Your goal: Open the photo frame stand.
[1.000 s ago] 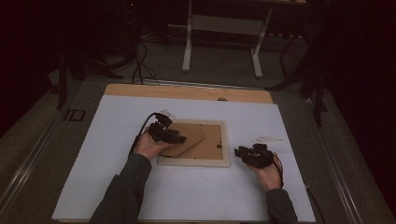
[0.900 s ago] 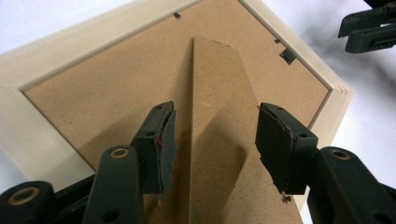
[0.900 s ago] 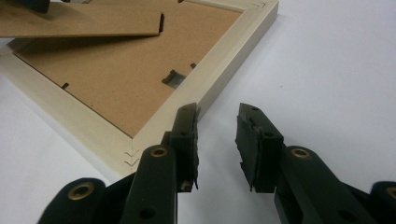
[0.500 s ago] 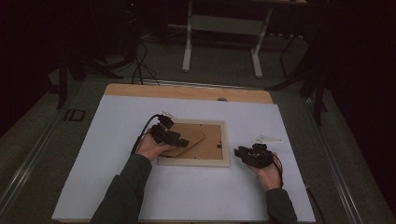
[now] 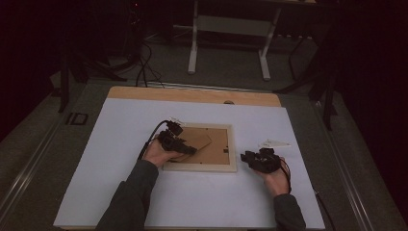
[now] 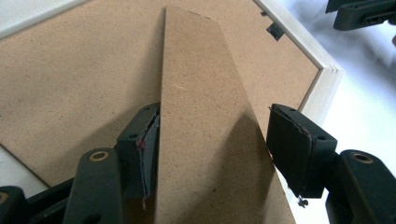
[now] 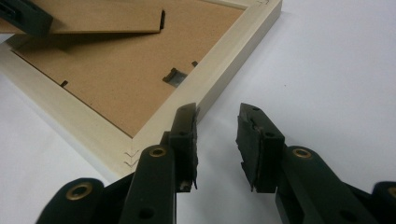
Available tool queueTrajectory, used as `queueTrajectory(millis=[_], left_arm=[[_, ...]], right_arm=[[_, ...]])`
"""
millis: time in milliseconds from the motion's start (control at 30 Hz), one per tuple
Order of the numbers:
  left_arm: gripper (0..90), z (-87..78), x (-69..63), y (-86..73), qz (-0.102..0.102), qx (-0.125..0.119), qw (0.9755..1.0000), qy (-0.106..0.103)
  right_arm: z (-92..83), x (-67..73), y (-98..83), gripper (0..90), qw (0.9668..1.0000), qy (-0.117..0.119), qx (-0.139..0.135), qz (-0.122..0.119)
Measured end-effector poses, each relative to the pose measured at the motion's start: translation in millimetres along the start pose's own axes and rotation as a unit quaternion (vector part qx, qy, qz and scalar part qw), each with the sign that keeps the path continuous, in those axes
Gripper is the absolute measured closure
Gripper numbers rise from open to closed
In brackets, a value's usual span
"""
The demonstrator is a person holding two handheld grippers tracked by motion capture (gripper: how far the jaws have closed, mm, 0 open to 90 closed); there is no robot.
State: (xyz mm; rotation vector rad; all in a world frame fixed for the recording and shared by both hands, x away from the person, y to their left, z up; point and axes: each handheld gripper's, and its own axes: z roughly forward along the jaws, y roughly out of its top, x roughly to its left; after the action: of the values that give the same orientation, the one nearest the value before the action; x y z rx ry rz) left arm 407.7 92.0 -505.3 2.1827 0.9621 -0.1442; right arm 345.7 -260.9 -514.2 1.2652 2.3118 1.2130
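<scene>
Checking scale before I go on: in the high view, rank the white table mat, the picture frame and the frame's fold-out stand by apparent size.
1. White table mat
2. Picture frame
3. Fold-out stand, partly hidden by the left gripper

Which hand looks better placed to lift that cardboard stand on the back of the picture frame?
Left. The left gripper already straddles the stand, its jaws just opened, one pad touching the edge. The right gripper sits open on the table beside the picture frame corner, holding nothing.
</scene>
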Motion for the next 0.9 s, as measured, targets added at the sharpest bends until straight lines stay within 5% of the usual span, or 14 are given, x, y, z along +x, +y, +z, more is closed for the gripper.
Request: queueTrajectory(millis=[900], left_arm=[[42.2, 1.2, -9.2, 0.1, 0.015, 0.006, 0.9992, 0.036]], right_arm=[[2.2, 1.2, -0.2, 65.6, 1.0000, -0.001, 0.001, 0.001]])
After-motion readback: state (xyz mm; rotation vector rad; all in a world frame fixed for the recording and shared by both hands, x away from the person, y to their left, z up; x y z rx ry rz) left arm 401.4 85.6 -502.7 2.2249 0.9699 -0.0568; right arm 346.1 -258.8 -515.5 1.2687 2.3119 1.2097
